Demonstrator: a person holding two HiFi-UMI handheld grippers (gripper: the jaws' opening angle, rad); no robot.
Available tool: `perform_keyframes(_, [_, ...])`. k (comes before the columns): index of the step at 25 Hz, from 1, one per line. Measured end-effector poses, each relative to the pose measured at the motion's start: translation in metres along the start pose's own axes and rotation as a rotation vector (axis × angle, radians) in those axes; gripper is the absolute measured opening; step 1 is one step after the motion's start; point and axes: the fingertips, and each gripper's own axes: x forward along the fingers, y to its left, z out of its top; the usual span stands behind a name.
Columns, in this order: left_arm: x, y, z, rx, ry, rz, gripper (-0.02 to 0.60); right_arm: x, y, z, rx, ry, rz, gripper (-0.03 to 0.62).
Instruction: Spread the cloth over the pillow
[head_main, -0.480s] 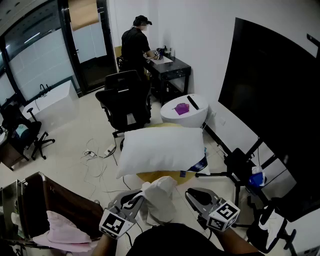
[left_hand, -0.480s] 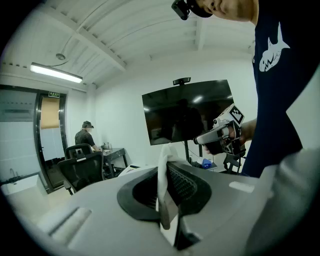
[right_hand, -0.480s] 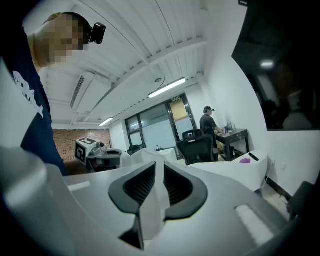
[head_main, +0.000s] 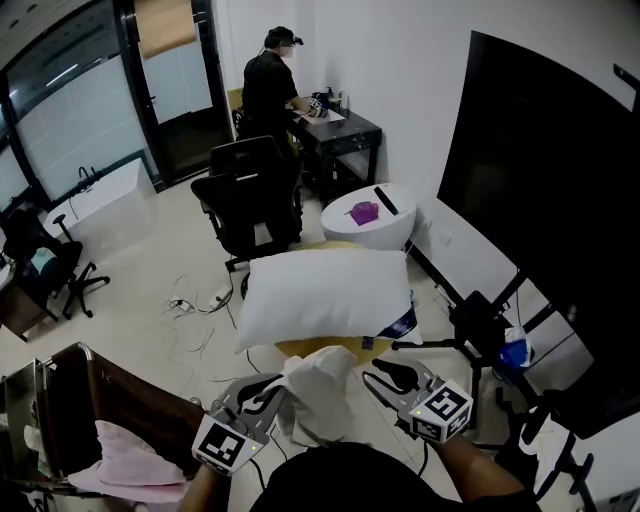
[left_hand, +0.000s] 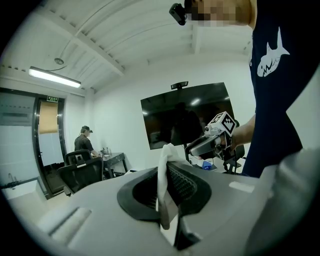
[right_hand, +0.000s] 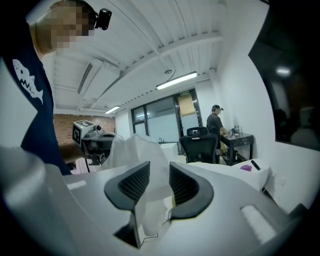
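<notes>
A white pillow (head_main: 325, 295) lies on a low yellow round stand in the middle of the head view. Just below it hangs a bunched white cloth (head_main: 318, 392). My left gripper (head_main: 262, 395) is shut on the cloth's left side; in the left gripper view (left_hand: 164, 172) a thin fold of cloth (left_hand: 162, 165) is pinched between the pads. My right gripper (head_main: 385, 378) stands open at the cloth's right side. In the right gripper view (right_hand: 155, 182) the cloth (right_hand: 145, 160) hangs loosely between the spread jaws, with the left gripper (right_hand: 95, 142) beyond it.
A person (head_main: 270, 90) stands at a black desk at the back, with a black office chair (head_main: 245, 200) nearer me. A white round table (head_main: 370, 215) sits behind the pillow. A large black screen (head_main: 540, 200) and a tripod (head_main: 470, 330) are on the right. A brown rack with pink fabric (head_main: 130, 450) stands at the lower left.
My right gripper has shifted a little left and forward, closer to the cloth. The left gripper and the cloth have stayed nearly where they were.
</notes>
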Motion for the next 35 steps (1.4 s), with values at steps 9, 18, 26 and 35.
perform_keyframes(9, [-0.007, 0.003, 0.015, 0.027, -0.028, -0.029, 0.005, 0.03, -0.001, -0.007, -0.014, 0.046, 0.169, 0.187])
perform_keyframes(18, [-0.007, 0.007, 0.024, 0.051, -0.055, -0.063, 0.005, 0.062, -0.004, -0.018, -0.041, 0.114, 0.235, 0.202])
perform_keyframes(26, [-0.012, 0.022, 0.025, 0.051, -0.075, -0.07, 0.005, 0.07, 0.002, -0.016, -0.067, 0.106, 0.186, 0.025])
perform_keyframes(35, [-0.016, 0.046, 0.028, 0.097, -0.092, -0.073, 0.005, 0.065, -0.007, 0.041, -0.117, -0.019, 0.026, 0.014])
